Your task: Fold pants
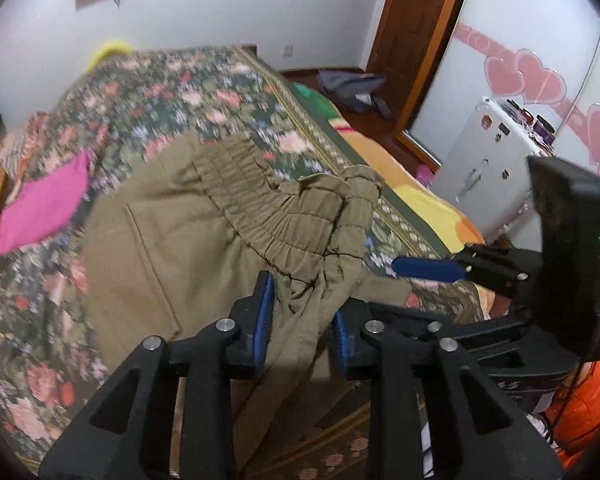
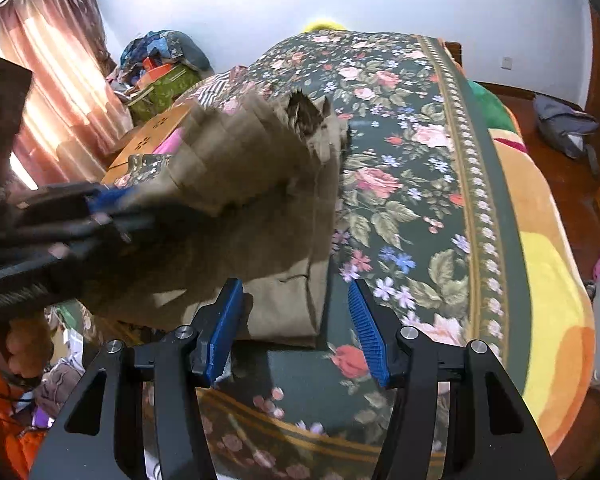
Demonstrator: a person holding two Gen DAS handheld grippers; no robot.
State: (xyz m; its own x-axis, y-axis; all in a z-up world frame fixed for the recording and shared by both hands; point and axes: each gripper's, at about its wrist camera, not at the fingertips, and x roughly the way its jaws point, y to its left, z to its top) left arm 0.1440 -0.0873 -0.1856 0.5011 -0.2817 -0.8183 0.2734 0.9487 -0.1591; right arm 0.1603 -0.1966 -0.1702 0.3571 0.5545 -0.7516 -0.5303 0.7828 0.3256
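Note:
Olive-khaki pants [image 1: 172, 240] with an elastic waistband lie on a dark floral bedspread [image 1: 204, 92]. My left gripper [image 1: 302, 316] is shut on a bunched part of the pants just below the waistband and lifts it. In the right wrist view the left gripper [image 2: 100, 204] shows blurred at the left, holding the raised pants [image 2: 252, 184]. My right gripper [image 2: 296, 328] is open and empty, jaws wide, just above the pants' near edge. It also shows in the left wrist view [image 1: 424, 270] at the right.
A pink cloth [image 1: 40, 208] lies on the bed at the left. An orange-yellow blanket [image 2: 556, 312] hangs over the bed's right side. A white appliance [image 1: 484, 168] stands to the right, a grey bag [image 2: 568, 128] on the floor, and clutter [image 2: 160, 72] by the curtain.

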